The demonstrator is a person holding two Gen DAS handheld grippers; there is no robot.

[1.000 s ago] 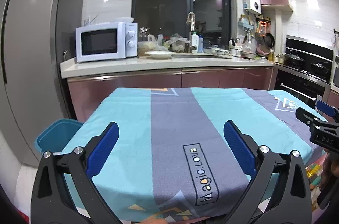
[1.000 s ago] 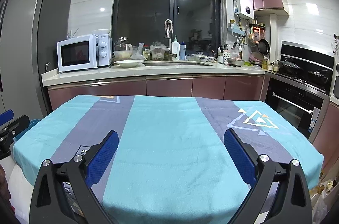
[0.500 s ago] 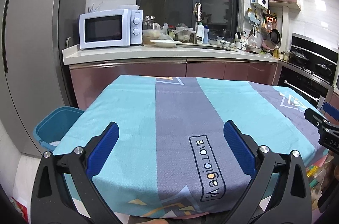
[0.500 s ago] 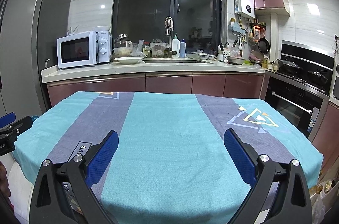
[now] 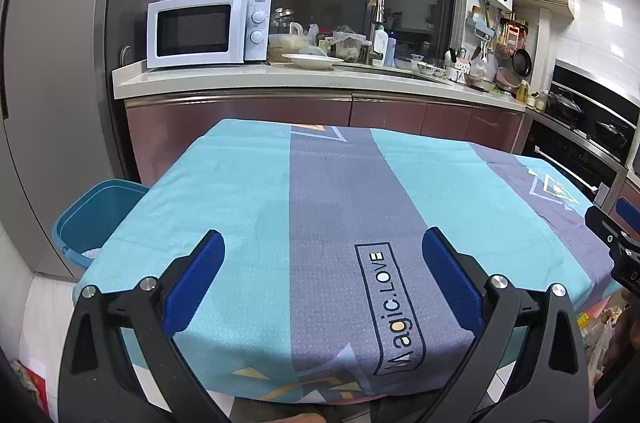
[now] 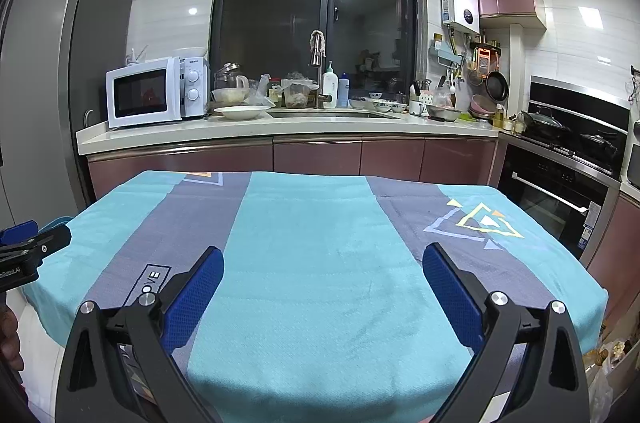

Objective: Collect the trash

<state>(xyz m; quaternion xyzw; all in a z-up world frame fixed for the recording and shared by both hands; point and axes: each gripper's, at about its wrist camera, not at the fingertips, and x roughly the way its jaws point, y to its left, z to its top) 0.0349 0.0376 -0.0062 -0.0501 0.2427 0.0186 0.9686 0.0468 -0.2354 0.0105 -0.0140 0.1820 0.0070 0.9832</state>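
From your left wrist view, the left gripper (image 5: 322, 251) hangs over the near edge of the table, its blue pads (image 5: 196, 279) spread wide with nothing between them. Under it lies the cloth (image 5: 320, 191), teal with grey stripes and a "Magic.LOVE" label (image 5: 390, 307) just inside the right pad. No trash shows on the cloth. The bin (image 5: 96, 215), blue and open-topped, stands on the floor at the table's far left corner, just beside the fridge (image 5: 52, 83); something pale lies in its bottom, too little of it showing to tell what. Behind the table runs the counter (image 5: 280, 79) with a microwave (image 5: 208, 29) and a plate (image 5: 312, 61). The tip of the right gripper (image 5: 616, 235) pokes in at the right edge.

From your right wrist view, the right gripper (image 6: 323, 263) also sits at the near edge, pads wide apart and holding nothing. The cloth (image 6: 320, 243) here is bare too. Only a sliver of the bin (image 6: 60, 222) shows past the table's left edge, behind the left gripper (image 6: 36, 243). An oven (image 6: 560, 199) stands to the right.
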